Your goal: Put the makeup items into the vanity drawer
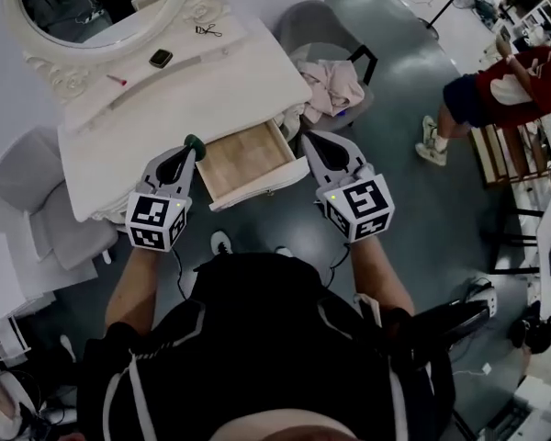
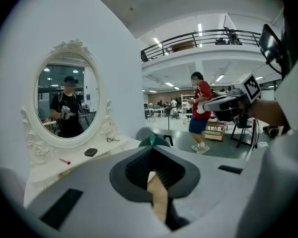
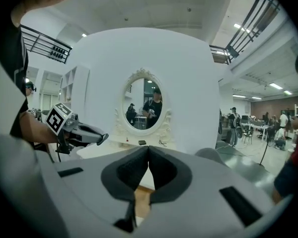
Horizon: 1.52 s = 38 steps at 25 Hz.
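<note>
The left gripper [image 1: 190, 151] has its jaws pinched on a small green item [image 1: 195, 141] at their tips, just above the near left corner of the open drawer [image 1: 243, 159]. The right gripper [image 1: 310, 140] hangs by the drawer's right side, its jaws pressed together with nothing between them. The drawer's wooden floor is bare. Farther back on the white bench [image 1: 211, 99] lie a red stick [image 1: 117, 80], a black compact [image 1: 161, 58] and an eyelash curler [image 1: 208, 31], well apart, below the oval mirror [image 1: 92, 3].
</note>
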{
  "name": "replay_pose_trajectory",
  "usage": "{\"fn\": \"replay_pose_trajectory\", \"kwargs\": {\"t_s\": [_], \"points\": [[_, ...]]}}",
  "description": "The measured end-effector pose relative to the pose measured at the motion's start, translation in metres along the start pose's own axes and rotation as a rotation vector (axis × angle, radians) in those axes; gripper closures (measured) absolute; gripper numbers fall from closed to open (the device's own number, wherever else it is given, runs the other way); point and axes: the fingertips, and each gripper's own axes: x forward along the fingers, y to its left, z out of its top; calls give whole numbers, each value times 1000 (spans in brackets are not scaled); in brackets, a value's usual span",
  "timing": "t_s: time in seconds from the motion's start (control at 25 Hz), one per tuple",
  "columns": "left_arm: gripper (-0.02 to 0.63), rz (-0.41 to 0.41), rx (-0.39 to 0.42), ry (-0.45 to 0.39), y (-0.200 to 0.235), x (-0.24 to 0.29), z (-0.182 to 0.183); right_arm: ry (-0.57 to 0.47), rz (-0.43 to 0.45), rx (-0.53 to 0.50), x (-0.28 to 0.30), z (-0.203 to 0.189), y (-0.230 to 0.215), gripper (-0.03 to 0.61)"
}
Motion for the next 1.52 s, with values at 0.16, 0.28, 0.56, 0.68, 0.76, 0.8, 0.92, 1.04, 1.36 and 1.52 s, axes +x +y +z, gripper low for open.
{"fn": "replay_pose_trajectory", "kwargs": {"t_s": [0.16, 0.28, 0.56, 0.68, 0.76, 0.8, 0.92, 1.04, 1.36, 1.52], "points": [[611, -82, 48, 25, 13, 28, -17, 49, -68, 48, 21, -24, 0, 572], [611, -143, 66, 65, 17, 46, -38, 68, -144, 106, 29, -42, -3, 572], [611, -221, 87, 156, 5, 84, -74, 188, -152, 110, 34, -86, -8, 572], [611, -217, 71, 187, -2, 103, -81, 216, -133, 111, 35, -100, -18, 572], [611, -212, 78, 220, -7, 116, -91, 228, -121, 115, 38, -110, -25, 572], [611, -209, 88, 238, -8, 123, -99, 237, -115, 114, 42, -116, -28, 572], [611, -206, 99, 288, -8, 140, -122, 267, -102, 134, 56, -137, -34, 572], [611, -201, 112, 343, -7, 156, -149, 307, -89, 153, 70, -158, -37, 572], [611, -239, 169, 462, -22, 194, -208, 382, -59, 180, 84, -193, -35, 572], [611, -256, 195, 513, -28, 209, -233, 405, -65, 184, 83, -204, -39, 572]]}}
